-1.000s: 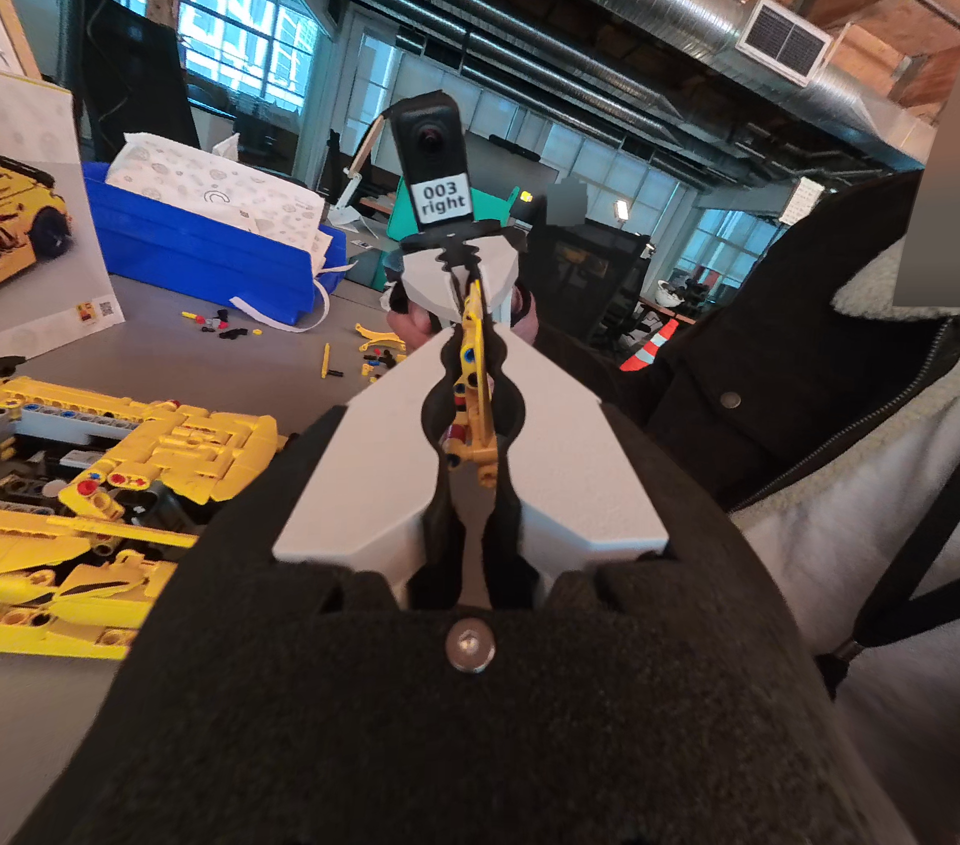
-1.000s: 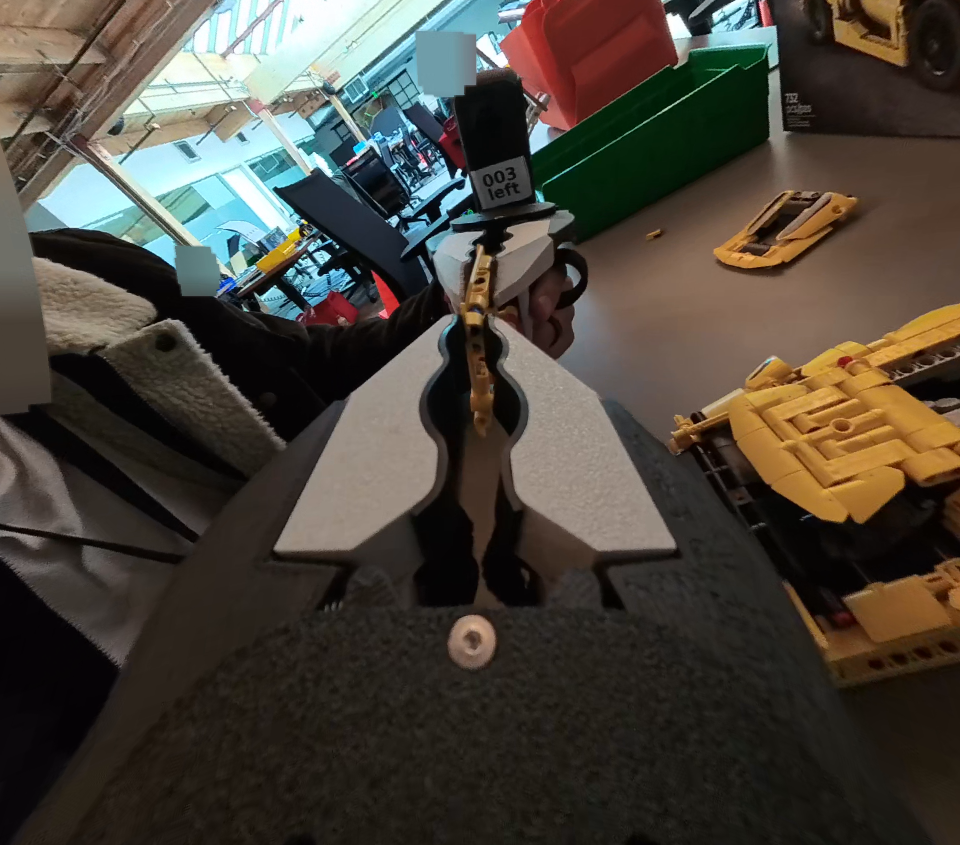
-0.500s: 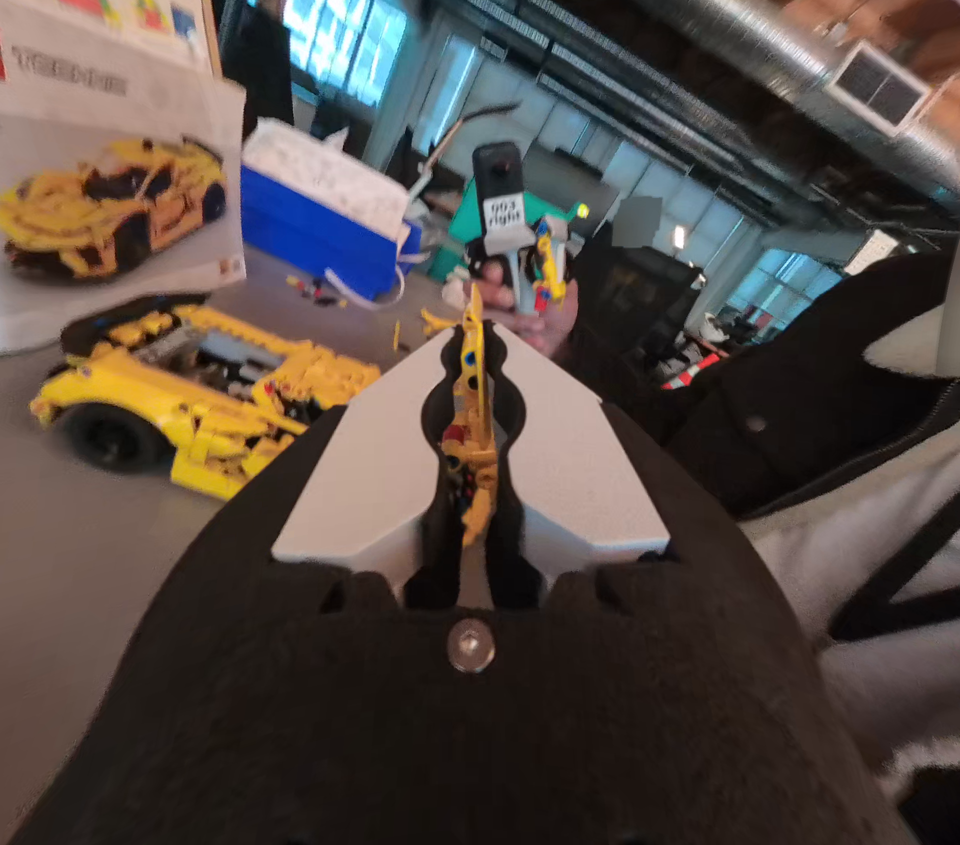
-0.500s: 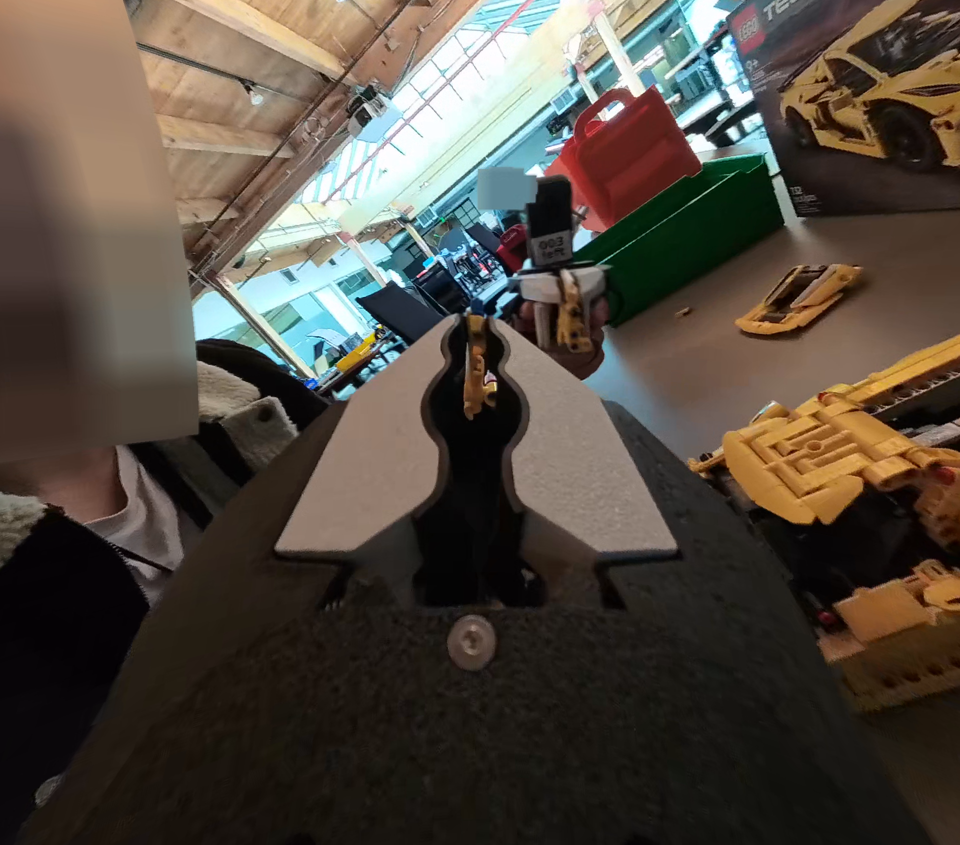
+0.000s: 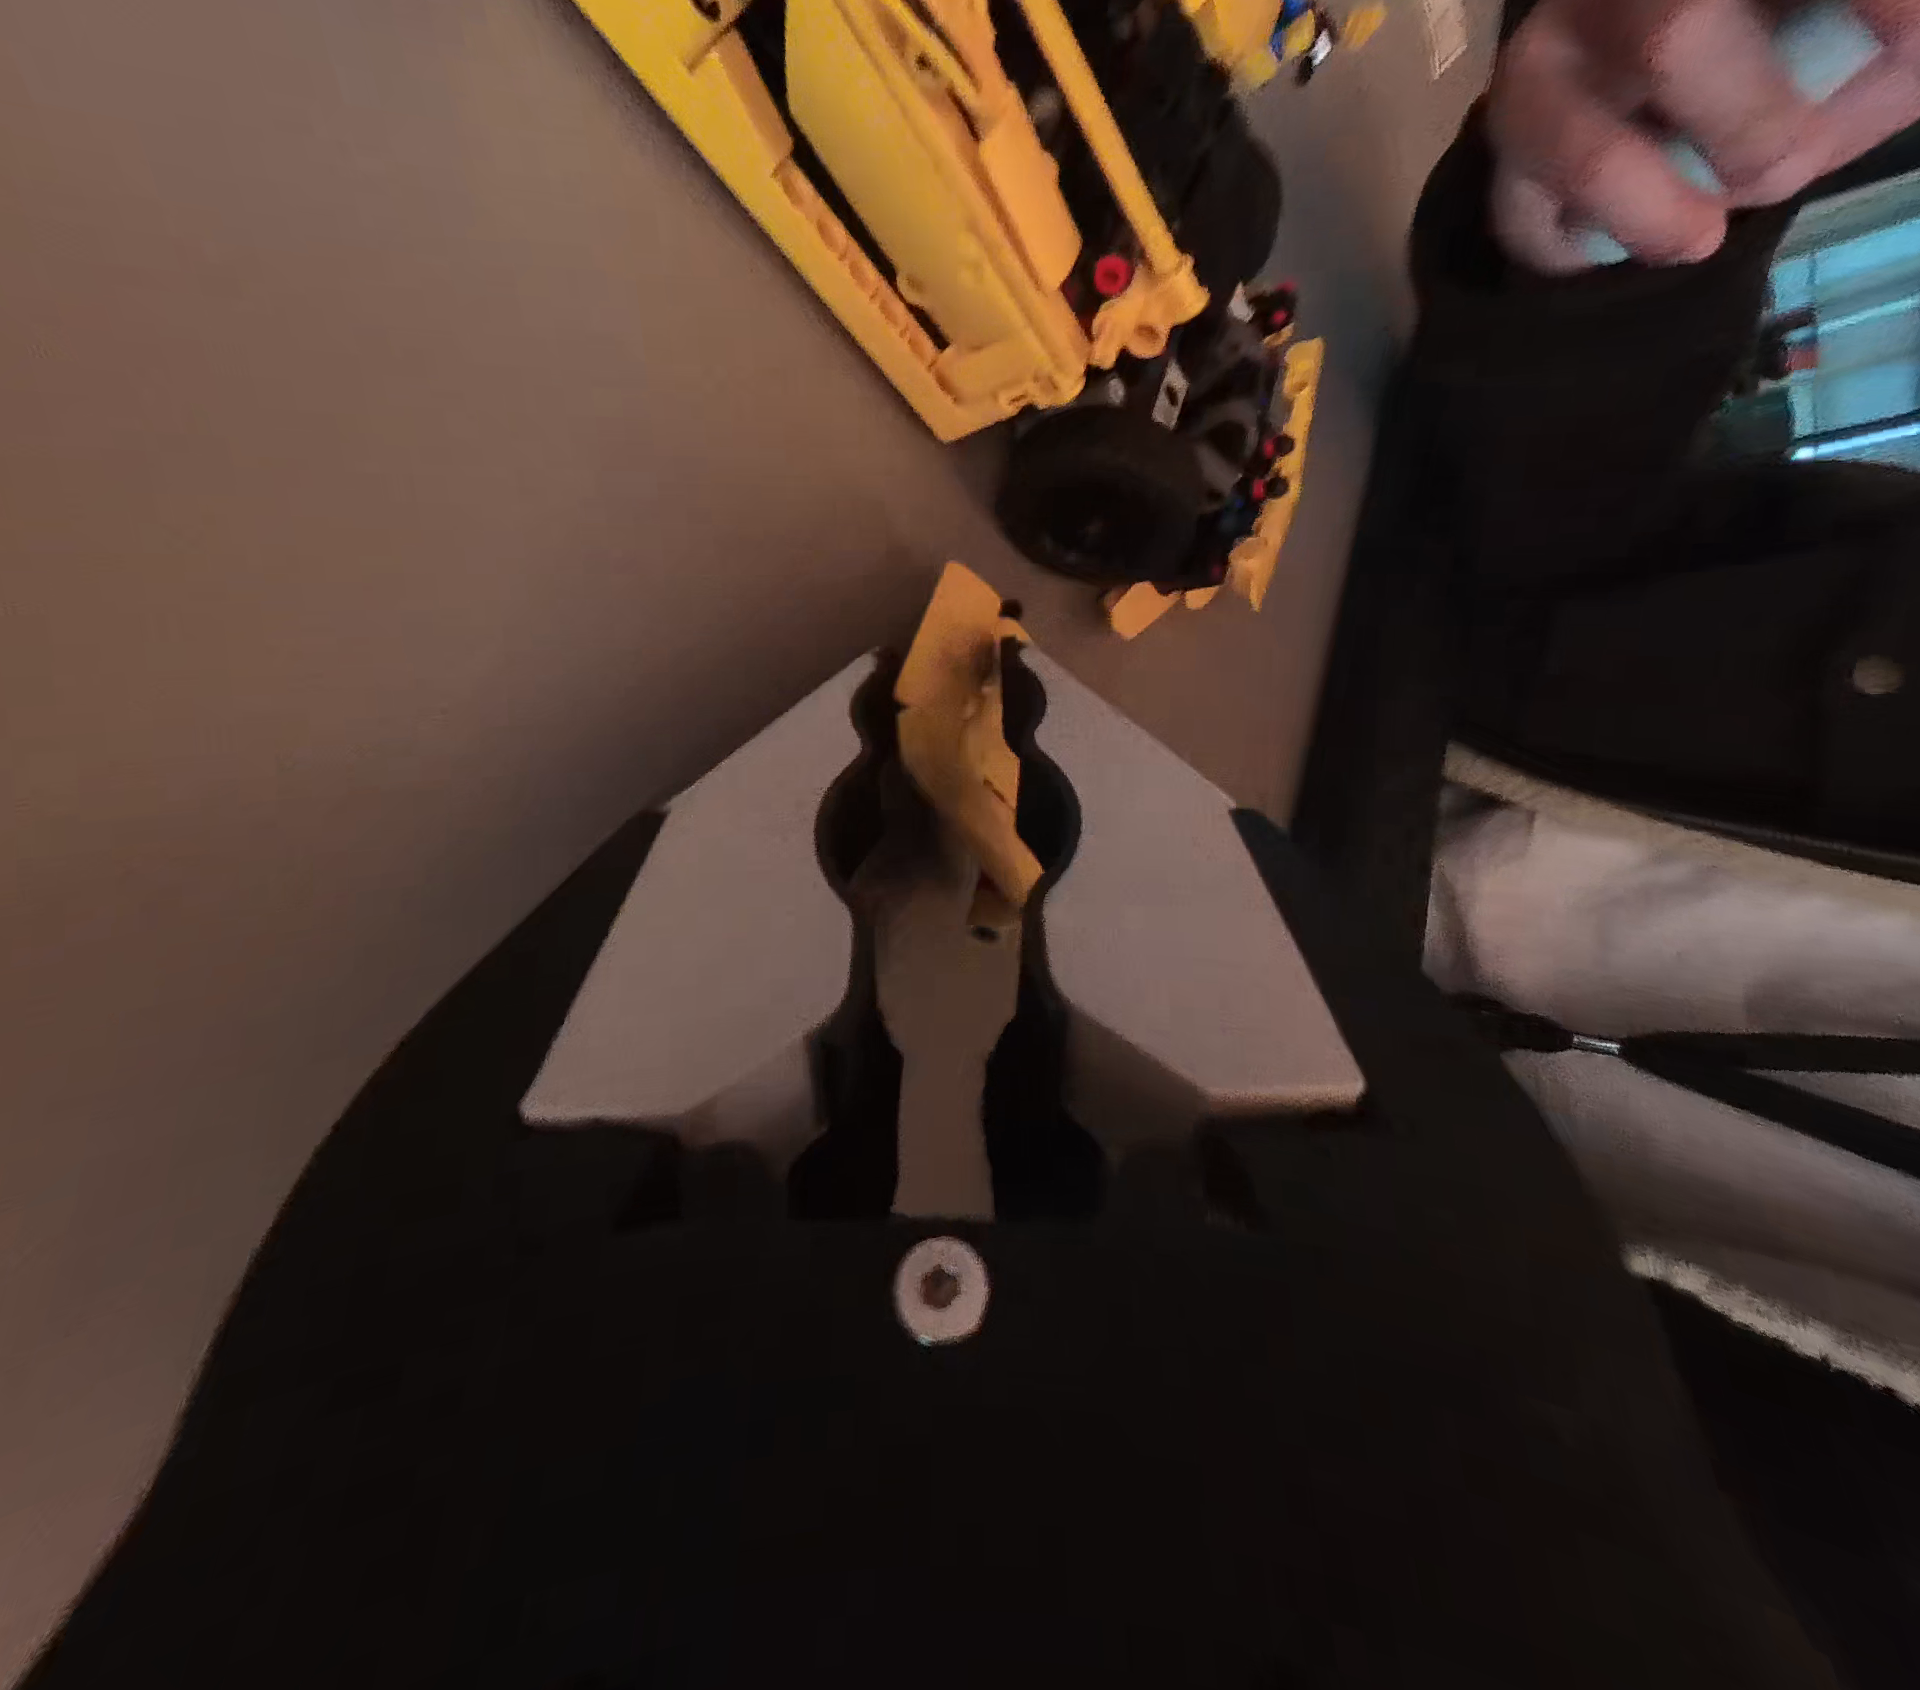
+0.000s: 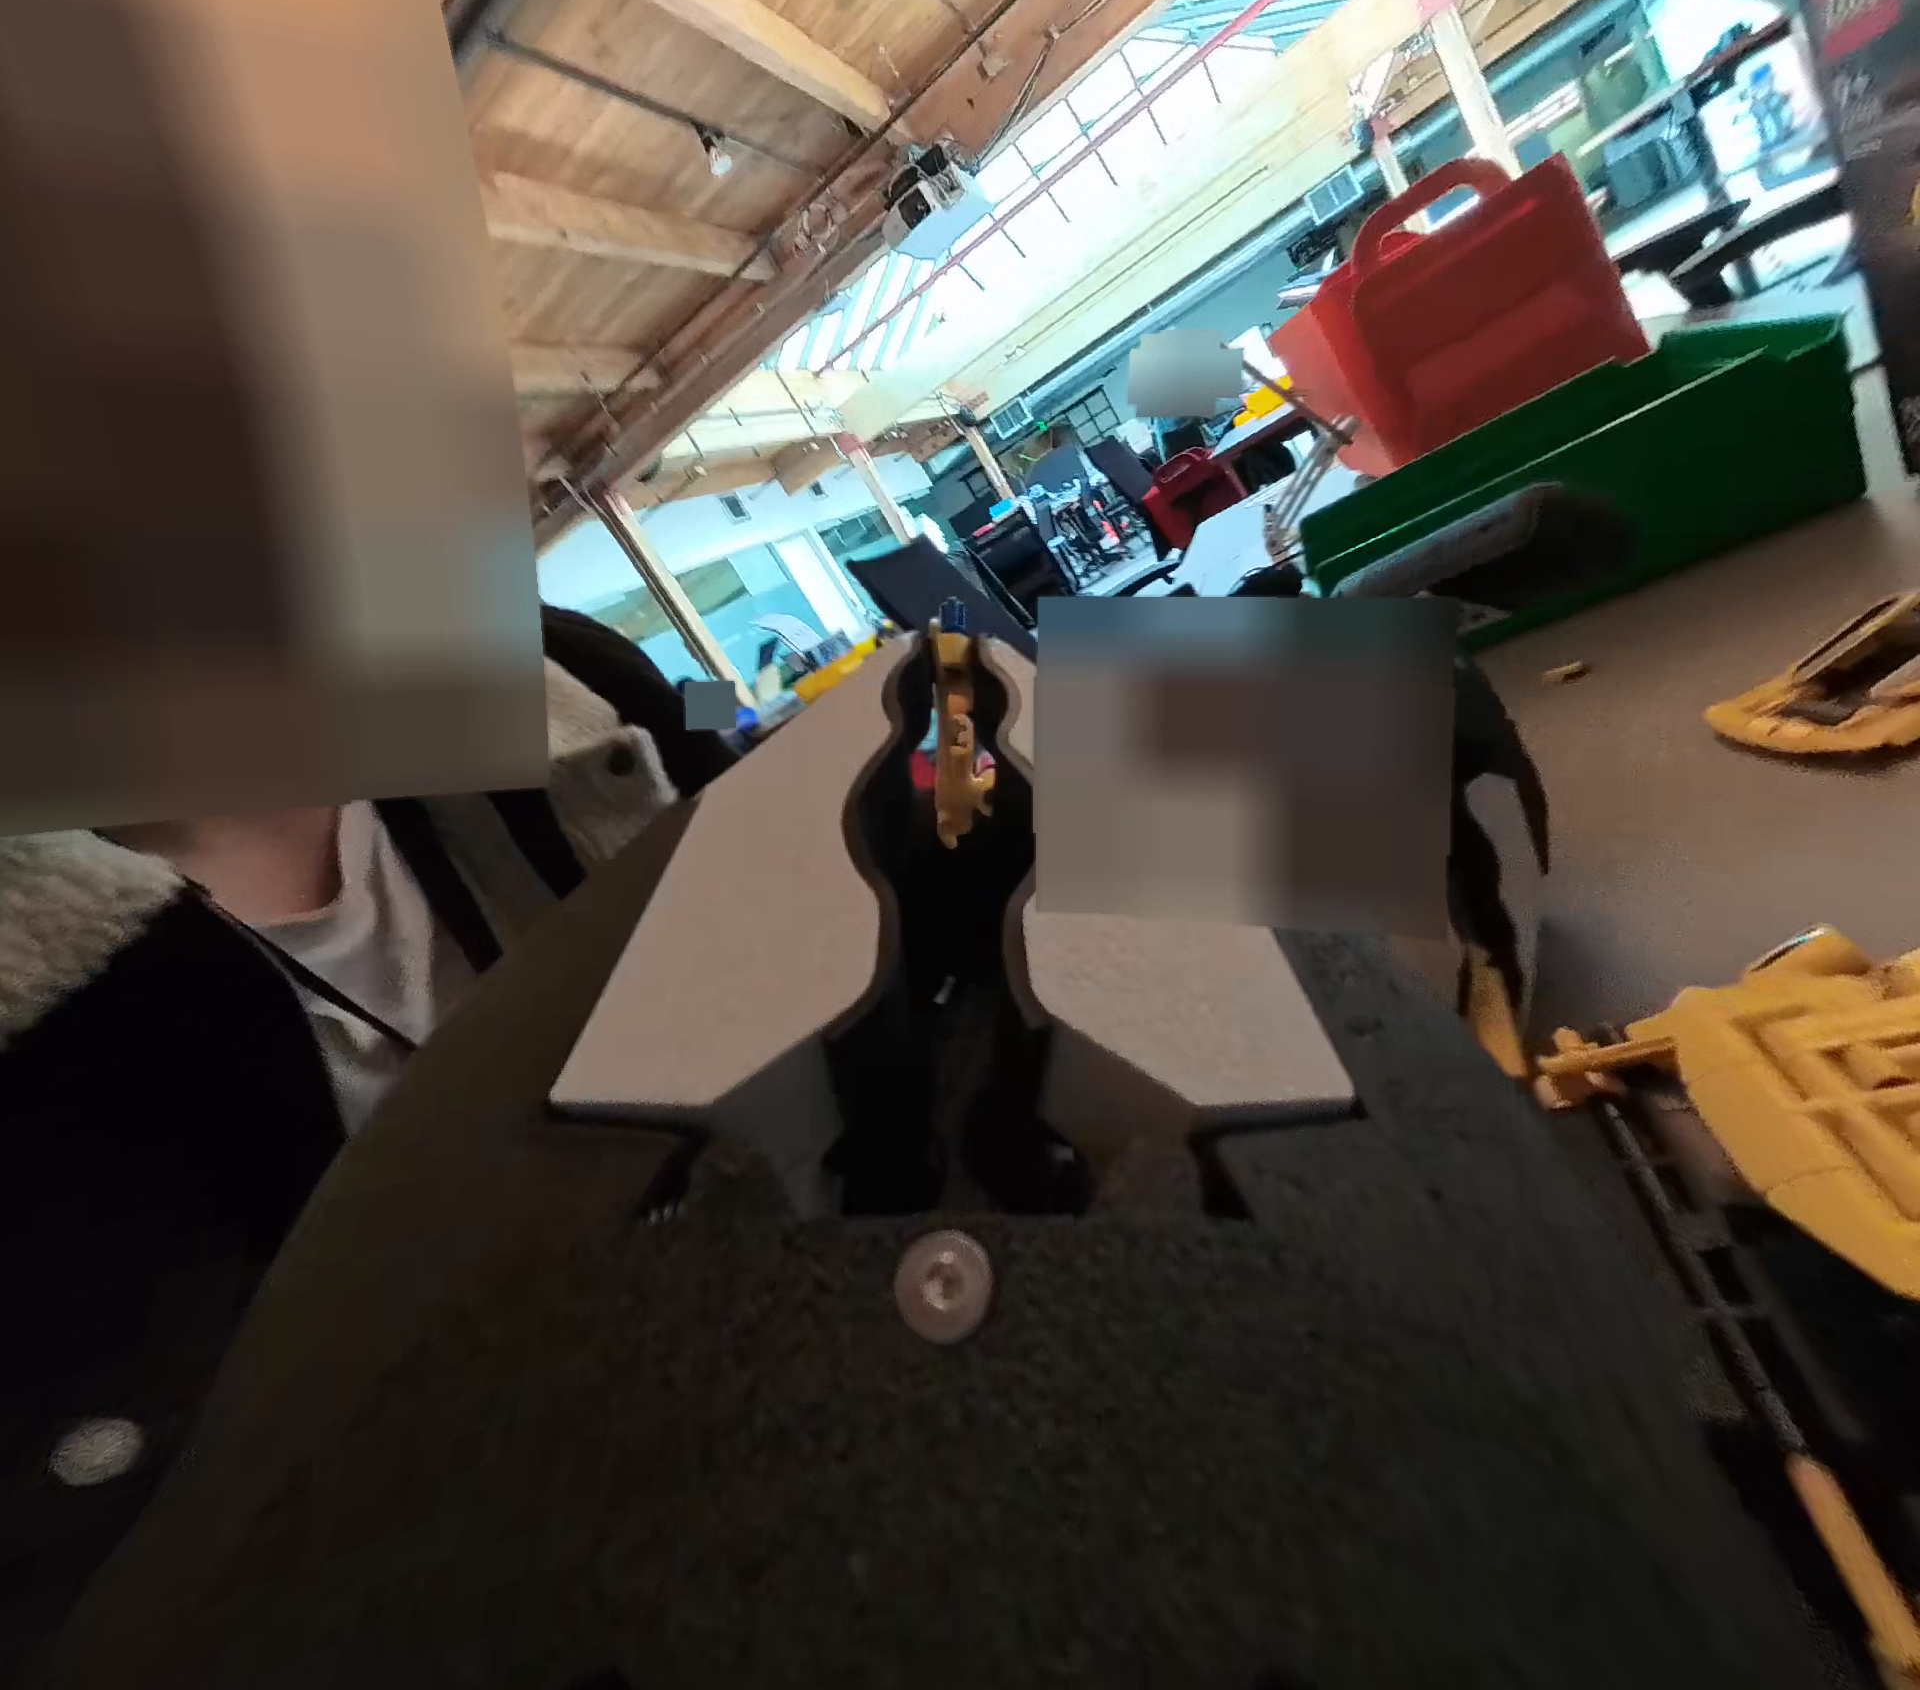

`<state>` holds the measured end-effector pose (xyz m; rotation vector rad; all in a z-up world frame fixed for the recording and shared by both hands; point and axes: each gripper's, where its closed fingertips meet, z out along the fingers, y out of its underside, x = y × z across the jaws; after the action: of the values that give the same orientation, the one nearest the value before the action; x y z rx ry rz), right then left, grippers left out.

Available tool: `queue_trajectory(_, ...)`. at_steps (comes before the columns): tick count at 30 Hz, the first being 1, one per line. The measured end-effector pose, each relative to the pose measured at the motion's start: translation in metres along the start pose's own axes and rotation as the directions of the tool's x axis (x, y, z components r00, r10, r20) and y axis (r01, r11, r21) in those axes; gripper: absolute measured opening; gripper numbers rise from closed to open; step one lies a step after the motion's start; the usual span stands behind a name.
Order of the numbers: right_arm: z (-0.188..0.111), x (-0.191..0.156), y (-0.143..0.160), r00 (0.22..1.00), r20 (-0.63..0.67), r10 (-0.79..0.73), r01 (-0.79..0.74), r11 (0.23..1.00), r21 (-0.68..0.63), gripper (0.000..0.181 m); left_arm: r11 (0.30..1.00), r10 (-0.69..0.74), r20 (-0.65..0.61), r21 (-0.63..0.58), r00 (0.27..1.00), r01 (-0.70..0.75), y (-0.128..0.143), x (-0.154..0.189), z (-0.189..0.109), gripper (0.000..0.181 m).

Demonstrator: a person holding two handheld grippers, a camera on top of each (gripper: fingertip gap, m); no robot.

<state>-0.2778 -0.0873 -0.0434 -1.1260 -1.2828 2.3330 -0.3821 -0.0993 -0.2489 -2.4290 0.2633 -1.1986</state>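
Note:
In the left wrist view my left gripper (image 5: pixel 951 666) points down at the grey table (image 5: pixel 364 497) and is shut on a flat yellow brick panel (image 5: pixel 961 736) that sticks out past the fingertips. Just beyond it lies a yellow brick-built car (image 5: pixel 914 113) with a black wheel (image 5: pixel 1101 497). A blurred hand (image 5: pixel 1704 61) is at the upper right. In the right wrist view my right gripper (image 6: pixel 954 653) is raised above the table and shut on a small yellow brick piece (image 6: pixel 958 767) with a blue pin on top.
A person's black jacket (image 5: pixel 1621 601) fills the right of the left wrist view. The right wrist view shows a green bin (image 6: pixel 1621 477), a red bag (image 6: pixel 1455 331), a loose yellow panel (image 6: pixel 1829 705), part of the yellow car (image 6: pixel 1787 1100) and a dark box (image 6: pixel 1870 40). My right fingertips sit around 25 cm from my left ones.
The two grippers were tip to tip, then drew apart. My left gripper swung down toward the table and the car, still holding its yellow piece. My right gripper keeps its small piece.

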Motion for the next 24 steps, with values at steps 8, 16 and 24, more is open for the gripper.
queue_trajectory(8, 0.014, 0.014, 0.018, 0.903, -0.148, -0.404, 0.390, 0.914, -0.113, 0.006, 0.886, 0.327, 0.161, 0.291, 0.931, -0.361, -0.057, 0.035, -0.042, 0.041)
queue_trajectory(16, 0.033, 0.013, 0.024, 0.857, -0.161, -0.490, 0.478, 0.872, -0.108, 0.006, 0.546, 0.744, 0.011, 0.565, 0.668, -0.618, -0.053, 0.175, -0.027, 0.041)
queue_trajectory(24, 0.031, 0.026, 0.025, 0.866, -0.218, -0.449, 0.433, 0.893, -0.118, 0.006, 0.464, 0.738, 0.187, 0.557, 0.648, -0.689, -0.066, 0.168, -0.019, 0.006)
